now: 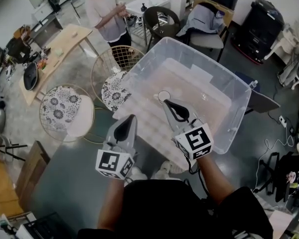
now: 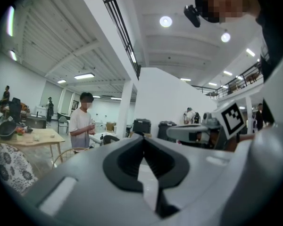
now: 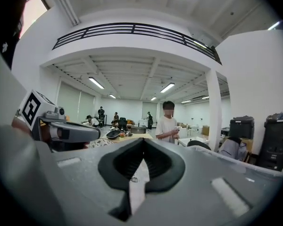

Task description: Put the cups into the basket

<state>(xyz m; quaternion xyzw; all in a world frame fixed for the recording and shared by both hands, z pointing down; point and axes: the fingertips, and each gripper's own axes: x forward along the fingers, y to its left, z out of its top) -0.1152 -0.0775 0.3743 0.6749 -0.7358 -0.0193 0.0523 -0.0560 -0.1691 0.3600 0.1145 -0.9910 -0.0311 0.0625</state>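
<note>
Head view: clear basket (image 1: 241, 108) at 12 o'clock, clear cup (image 1: 164, 95) inside, just at 12 o'clock of right gripper (image 1: 166, 102); left gripper (image 1: 132, 117) at its 8 o'clock. Left gripper view: jaws together, empty. Right gripper view: likewise pinched on nothing.

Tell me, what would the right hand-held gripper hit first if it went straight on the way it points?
Probably nothing nearby: the right hand-held gripper points about level across the clear bin, seemingly above its far rim. Beyond is open room towards a standing person; depth is unclear.
</note>
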